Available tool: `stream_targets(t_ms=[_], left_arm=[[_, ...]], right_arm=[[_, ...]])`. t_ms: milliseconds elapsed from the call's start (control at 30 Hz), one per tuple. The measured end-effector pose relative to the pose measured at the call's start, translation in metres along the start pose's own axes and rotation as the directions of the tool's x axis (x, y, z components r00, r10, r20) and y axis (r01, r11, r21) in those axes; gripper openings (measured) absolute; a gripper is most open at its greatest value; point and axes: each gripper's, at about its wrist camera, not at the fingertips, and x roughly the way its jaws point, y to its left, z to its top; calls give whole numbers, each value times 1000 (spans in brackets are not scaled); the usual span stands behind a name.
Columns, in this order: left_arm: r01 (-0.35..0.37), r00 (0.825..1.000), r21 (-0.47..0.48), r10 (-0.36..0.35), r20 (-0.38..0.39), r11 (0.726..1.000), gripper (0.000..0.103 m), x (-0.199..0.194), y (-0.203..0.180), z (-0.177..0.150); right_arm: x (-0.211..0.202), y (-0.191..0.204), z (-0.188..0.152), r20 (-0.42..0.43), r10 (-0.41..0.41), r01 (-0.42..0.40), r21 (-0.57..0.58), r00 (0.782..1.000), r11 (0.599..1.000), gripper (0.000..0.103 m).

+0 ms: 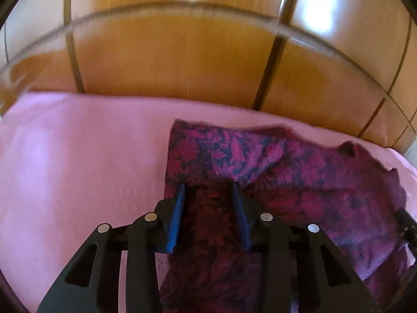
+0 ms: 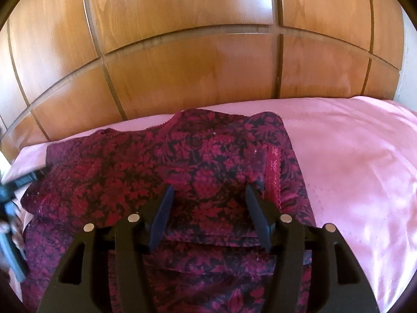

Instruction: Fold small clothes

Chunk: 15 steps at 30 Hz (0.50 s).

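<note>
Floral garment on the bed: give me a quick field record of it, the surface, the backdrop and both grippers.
garment: dark red floral garment, spread on the sheet, lace trim showing near its right side
surface: pink satin sheet
backdrop: wooden panelled wall
left gripper: over the garment's left part, fabric between the jaws, grip not clear
right gripper: jaws apart above the garment, holding nothing
fold state: layered edges near the right gripper, fold not finished

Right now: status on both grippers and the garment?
Left gripper jaws part-closed astride a raised fold of the floral garment. Right gripper jaws open over it. Garment lies on pink sheet. Nothing in the way.
</note>
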Motion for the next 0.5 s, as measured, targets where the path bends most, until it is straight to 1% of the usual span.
stream_targets(t_ms=[67, 100, 133, 167, 233, 267, 333, 367, 400, 433, 467, 500], left_arm=[[19, 1000, -31, -19, 3, 999, 37, -3, 5, 3], [18, 1000, -44, -18, 5, 999, 41, -4, 9, 6], [14, 1000, -64, -13, 10, 998, 50, -9, 14, 6], [10, 1000, -93, -8, 29, 996, 53, -16, 21, 6], [17, 998, -118, -10, 59, 993, 53, -31, 26, 6], [35, 996, -118, -24, 88, 992, 53, -42, 27, 4], [67, 992, -75, -58, 114, 995, 53, -55, 18, -2], [90, 992, -35, -86, 95, 995, 53, -56, 10, -7], [94, 994, -11, -93, 62, 996, 53, -52, 5, -12], [67, 997, 10, -68, 29, 998, 53, -43, 0, -18], [12, 1000, 31, -13, 12, 999, 55, -31, -3, -25], [-1, 1000, 23, 1, 1, 1000, 65, -25, 0, -30]], right_arm=[[3, -1, 0, -4, 2, -2, -3, 1000, 1000, 58], [5, -2, 0, -6, 3, -3, 1, 1000, 1000, 58], [6, -2, 1, -4, 1, -1, 2, 1000, 1000, 59], [6, -3, 1, -2, -1, 1, 1, 1000, 1000, 59], [5, -2, 0, 4, 0, 0, 2, 1000, 1000, 59], [5, -3, 0, 7, 1, -1, 3, 1000, 1000, 59], [5, 0, 1, 7, -1, 1, 0, 1000, 1000, 59], [5, -1, 0, 7, -1, 1, 0, 1000, 1000, 60], [5, -1, 0, 7, -2, 2, -1, 1000, 1000, 60], [5, -1, 0, 7, -4, 4, -2, 1000, 1000, 60], [6, -1, 0, 7, -3, 3, -2, 1000, 1000, 60], [5, -1, 0, 9, -2, 2, -2, 1000, 1000, 60]])
